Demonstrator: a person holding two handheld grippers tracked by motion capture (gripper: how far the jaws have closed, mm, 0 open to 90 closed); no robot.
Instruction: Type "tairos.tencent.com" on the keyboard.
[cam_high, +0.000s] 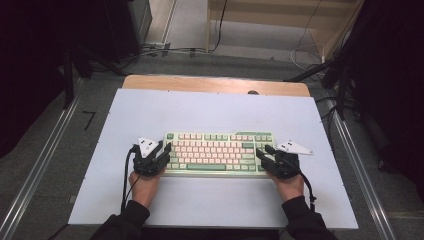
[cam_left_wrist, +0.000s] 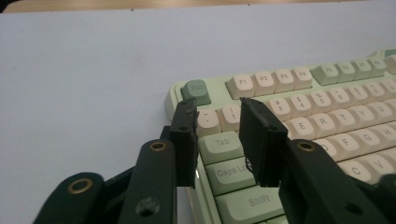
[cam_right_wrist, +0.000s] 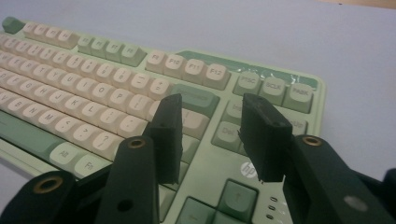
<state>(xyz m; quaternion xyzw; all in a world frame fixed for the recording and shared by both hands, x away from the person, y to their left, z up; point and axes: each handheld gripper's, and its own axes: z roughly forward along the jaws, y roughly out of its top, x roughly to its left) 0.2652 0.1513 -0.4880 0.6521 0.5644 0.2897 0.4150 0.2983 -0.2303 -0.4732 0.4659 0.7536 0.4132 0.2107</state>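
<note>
the keyboard (cam_high: 220, 152) lies between both grippers; left gripper (cam_left_wrist: 217, 135) gapes empty over its tab corner, right gripper (cam_right_wrist: 217, 140) parted, empty, over its arrow-key end.

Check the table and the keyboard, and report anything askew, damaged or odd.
Nothing stands out. The keyboard lies flat and square on the white table, with no gaps among the keys that are in sight. The left claw is open over its left end, the right claw open over its right end, neither gripping anything.

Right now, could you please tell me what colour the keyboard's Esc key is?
The Esc key is dark green, clearest in the left gripper view.
</note>
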